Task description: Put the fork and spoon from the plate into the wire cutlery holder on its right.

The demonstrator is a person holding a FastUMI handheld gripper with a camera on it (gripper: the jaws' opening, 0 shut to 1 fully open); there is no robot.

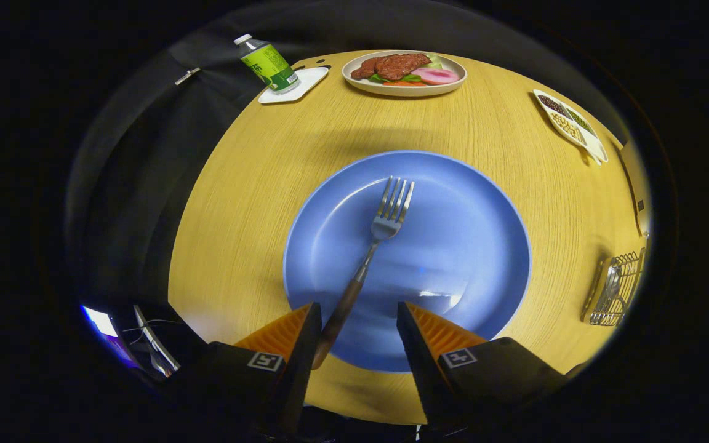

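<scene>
A blue plate (453, 246) lies on the round wooden table just ahead of my fingers. On it rests a fork (374, 243) with a metal head and a dark wooden handle; its tines point away from me and its handle end runs down between my fingers, close to the left finger. My gripper (359, 307) is open above the plate's near rim, and neither finger presses on the handle. The wire cutlery holder (616, 289) stands to the right of the plate near the table edge, with a spoon (610, 289) standing inside it.
Beyond the plate sits a plate of meat and vegetables (405, 72). A green-labelled bottle (267, 63) lies on a white coaster at the back left. A white divided dish of beans (570, 123) is at the back right.
</scene>
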